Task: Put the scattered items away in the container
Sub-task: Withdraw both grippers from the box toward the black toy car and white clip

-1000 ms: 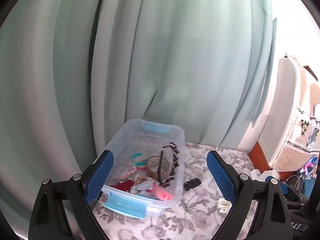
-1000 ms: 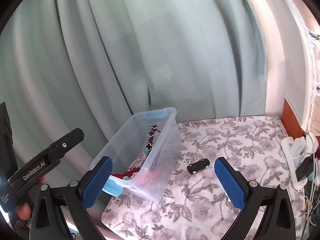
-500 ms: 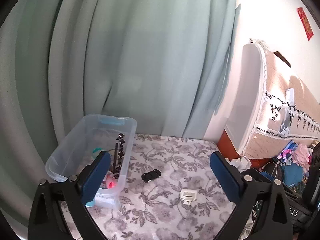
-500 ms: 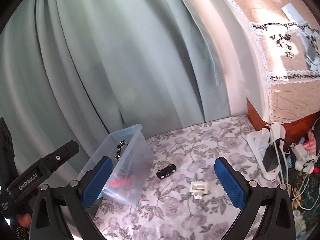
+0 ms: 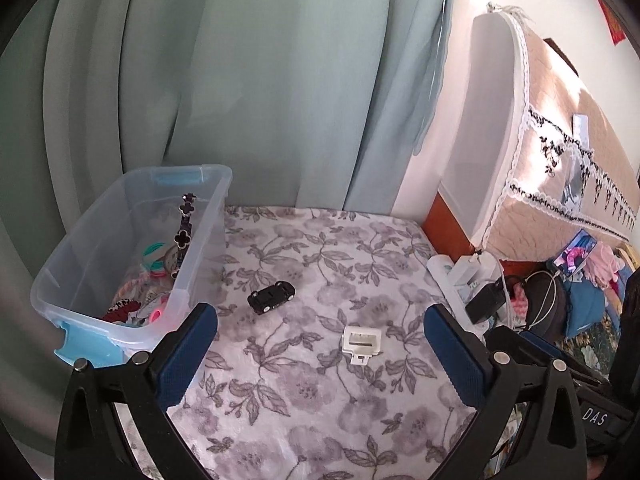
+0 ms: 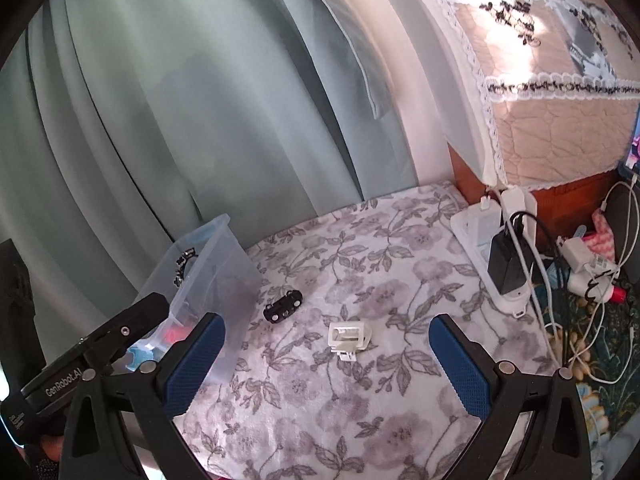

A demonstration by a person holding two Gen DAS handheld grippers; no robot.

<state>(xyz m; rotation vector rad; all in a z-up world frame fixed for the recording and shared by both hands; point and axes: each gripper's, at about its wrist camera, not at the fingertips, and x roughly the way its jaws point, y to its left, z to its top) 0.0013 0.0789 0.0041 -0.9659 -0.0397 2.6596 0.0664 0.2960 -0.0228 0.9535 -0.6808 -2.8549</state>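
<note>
A clear plastic container [image 5: 208, 184] [image 6: 236, 248] with blue latches stands at the left of a floral-covered surface and holds several small items, among them a black clover strap and hair ties. A small black toy car [image 5: 271, 297] [image 6: 283, 306] lies just right of it. Further right and nearer lies a white plastic clip [image 5: 362, 341] [image 6: 349, 337]. My left gripper [image 5: 320, 340] hangs open above the cloth, nothing between its blue pads. My right gripper [image 6: 326, 350] is open too, the white clip seen between its fingers but farther off.
A teal curtain [image 5: 260, 80] hangs behind the surface. At the right edge sits a white power strip [image 6: 500, 256] with a black charger and tangled cables. A lace-covered cabinet [image 6: 560, 92] stands behind it. The left gripper's body [image 6: 92, 360] shows at lower left in the right wrist view.
Both views have swung right and sunk toward the cloth. The container has shifted to the left of each view, and the car and the white clip now sit between the fingers.
</note>
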